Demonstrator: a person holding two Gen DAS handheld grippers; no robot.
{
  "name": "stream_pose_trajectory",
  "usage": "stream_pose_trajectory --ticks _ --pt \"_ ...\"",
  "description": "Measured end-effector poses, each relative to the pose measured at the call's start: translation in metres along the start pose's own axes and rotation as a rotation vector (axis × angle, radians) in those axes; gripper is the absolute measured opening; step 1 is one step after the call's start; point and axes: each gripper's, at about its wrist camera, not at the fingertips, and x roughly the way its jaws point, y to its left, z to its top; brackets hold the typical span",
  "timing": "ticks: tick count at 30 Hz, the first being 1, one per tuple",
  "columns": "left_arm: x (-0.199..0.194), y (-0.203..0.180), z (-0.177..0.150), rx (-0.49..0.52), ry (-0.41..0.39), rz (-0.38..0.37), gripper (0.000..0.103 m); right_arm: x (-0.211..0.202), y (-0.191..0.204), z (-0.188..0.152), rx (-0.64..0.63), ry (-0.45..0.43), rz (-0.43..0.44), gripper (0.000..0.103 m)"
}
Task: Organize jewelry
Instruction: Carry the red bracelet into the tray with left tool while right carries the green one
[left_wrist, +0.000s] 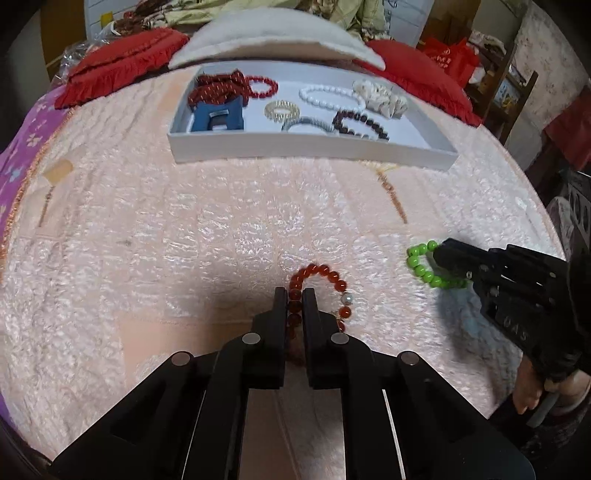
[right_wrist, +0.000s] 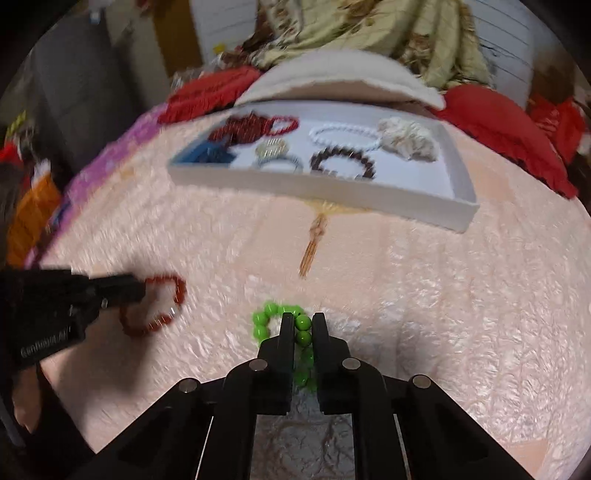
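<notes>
- A bed covered in a pale pink textured blanket (left_wrist: 184, 229) fills both views, with red pillows (left_wrist: 122, 59) along the top of the frame.
- In the lower centre of the left wrist view, the left gripper (left_wrist: 294, 295) has its jaws closed on one side of an orange-red bead bracelet (left_wrist: 332, 280); the rest of the loop appears to lie on the blanket.
- In the lower centre of the right wrist view, the right gripper (right_wrist: 303, 321) has its jaws pinched on a bright green bead bracelet (right_wrist: 260, 326). The view is blurred, so I cannot tell whether the bracelet is lifted.
- In the upper centre of both views sits a shallow white tray (left_wrist: 295, 149). It already holds dark red beads, a blue clip, a white bead strand, a cream fabric scrunchie, coil hair ties and a dark bead bracelet (left_wrist: 360, 123).
- A tan tassel (right_wrist: 314, 240) lies on the blanket just below the tray's near wall.
- Judging by this, most pieces are sorted; the two held bracelets, well apart from the tray, are left to place, perhaps the tassel too.
</notes>
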Motion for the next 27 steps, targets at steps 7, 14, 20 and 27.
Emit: stream_pose_trajectory --ticks 7,14,20,27 --pt "-0.046 -0.013 -0.001 0.019 -0.09 0.01 0.006 -0.045 -0.004 0.009 0.076 -0.105 0.049 0.009" --pt "-0.087 -0.026 -0.005 0.05 -0.149 0.019 0.006 -0.077 -0.006 0.005 0.129 -0.157 0.093 0.009" --pt "-0.116 -0.034 -0.01 0.069 -0.194 0.03 0.006 -0.1 -0.004 -0.001 0.137 -0.198 0.094 0.009" --pt "-0.139 -0.047 -0.013 0.103 -0.239 0.061 0.006 -0.119 -0.006 -0.005 0.134 -0.228 0.089 0.009"
